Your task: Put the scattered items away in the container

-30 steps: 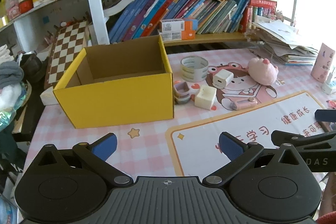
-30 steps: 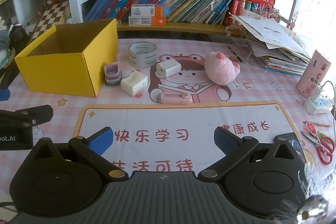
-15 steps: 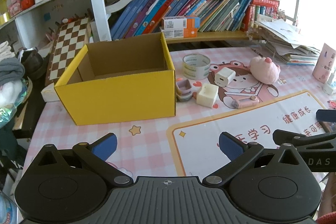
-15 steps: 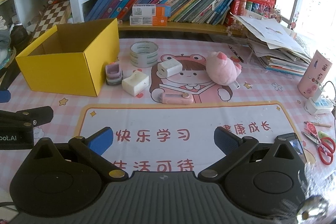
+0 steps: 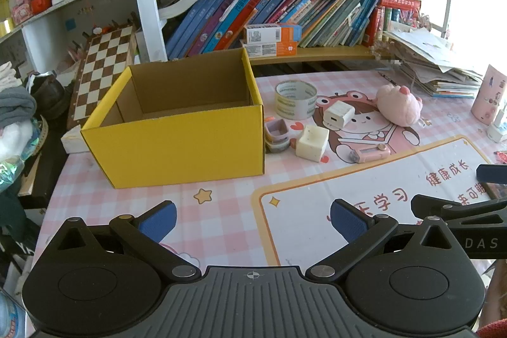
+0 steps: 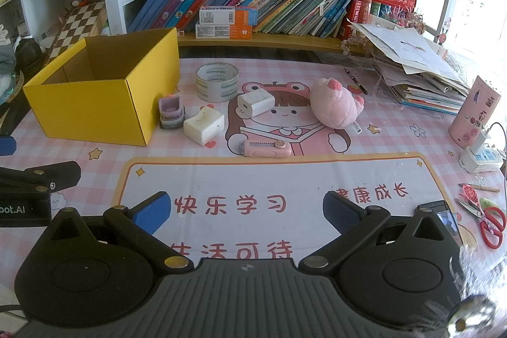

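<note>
A pink checked desk mat [image 6: 396, 144] is seen below bookshelves. An open yellow cardboard box [image 5: 177, 144] stands at its left; beside it are scattered a tape roll [image 6: 217, 82], white charger [image 6: 255, 103], pink plush pig [image 6: 334, 103] and pink utility knife [image 6: 264, 148]. The left gripper [image 5: 252, 219] and right gripper [image 6: 247, 209] are held spread wide, nothing between their pads.

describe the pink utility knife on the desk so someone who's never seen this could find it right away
Start at the open yellow cardboard box, then look right past the white foam block. The flat pink plastic utility knife lies just above the mat's orange border, the only long, thin item there.
</note>
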{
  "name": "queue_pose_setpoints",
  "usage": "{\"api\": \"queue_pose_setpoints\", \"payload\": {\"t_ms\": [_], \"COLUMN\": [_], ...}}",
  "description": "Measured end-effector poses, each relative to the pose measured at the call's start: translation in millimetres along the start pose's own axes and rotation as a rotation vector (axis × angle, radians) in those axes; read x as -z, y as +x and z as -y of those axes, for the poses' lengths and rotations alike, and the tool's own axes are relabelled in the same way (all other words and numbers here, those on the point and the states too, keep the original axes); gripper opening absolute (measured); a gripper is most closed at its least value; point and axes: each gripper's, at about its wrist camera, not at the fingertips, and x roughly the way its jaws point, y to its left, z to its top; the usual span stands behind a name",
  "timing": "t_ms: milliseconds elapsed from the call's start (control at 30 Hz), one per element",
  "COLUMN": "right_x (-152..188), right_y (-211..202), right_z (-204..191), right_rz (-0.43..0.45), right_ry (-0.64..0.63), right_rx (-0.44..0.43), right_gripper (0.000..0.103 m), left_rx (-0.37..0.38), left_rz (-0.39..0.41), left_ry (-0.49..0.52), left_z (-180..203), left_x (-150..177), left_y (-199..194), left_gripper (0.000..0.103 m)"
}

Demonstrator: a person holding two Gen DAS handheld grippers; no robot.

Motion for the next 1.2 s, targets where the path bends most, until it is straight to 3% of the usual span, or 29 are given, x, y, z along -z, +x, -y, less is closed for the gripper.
{"api": "queue_pose_setpoints", "payload": {"t_ms": [1200], "right_x": [-1.9], "right_y": [3.6], "right_z": [0.9], "right_rz": [-0.004], "right_ry": [-0.001], "right_rx": [-0.003], "right_gripper": [0.103], "left_rx": [0.001], "left_rz": [-0.007], "left_ry": [0.003], "left_z": [-0.7], "left_x": [-1.9], "left_y": [1.7], "left_gripper": [0.103]}}
